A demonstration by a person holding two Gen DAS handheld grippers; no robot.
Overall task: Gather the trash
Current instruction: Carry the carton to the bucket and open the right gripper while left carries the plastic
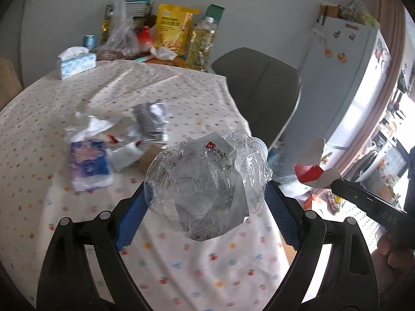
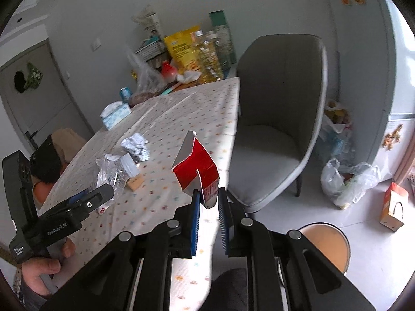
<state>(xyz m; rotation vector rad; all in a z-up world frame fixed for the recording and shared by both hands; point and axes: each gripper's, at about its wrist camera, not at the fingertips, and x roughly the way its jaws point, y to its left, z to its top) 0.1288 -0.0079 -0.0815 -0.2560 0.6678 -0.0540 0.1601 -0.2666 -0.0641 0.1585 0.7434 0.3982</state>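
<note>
My left gripper (image 1: 206,191) is shut on a crushed clear plastic bottle (image 1: 205,178) and holds it above the table's near right part; it also shows in the right wrist view (image 2: 114,171). My right gripper (image 2: 208,197) is shut on a torn red and white carton (image 2: 198,168) held up over the table's right edge; the carton also shows in the left wrist view (image 1: 311,172). On the dotted tablecloth (image 1: 181,85) lie a silver foil wrapper (image 1: 150,121), crumpled white paper (image 1: 88,127), a blue tissue pack (image 1: 89,165) and a small white scrap (image 1: 123,155).
A tissue box (image 1: 76,63), oil bottles (image 1: 201,44), a yellow snack bag (image 1: 173,32) and a plastic bag (image 1: 122,39) stand at the table's far end. A grey chair (image 2: 280,119) stands to the right. Filled plastic bags (image 2: 347,178), a paper bag (image 2: 393,207) and a round stool (image 2: 324,246) are on the floor.
</note>
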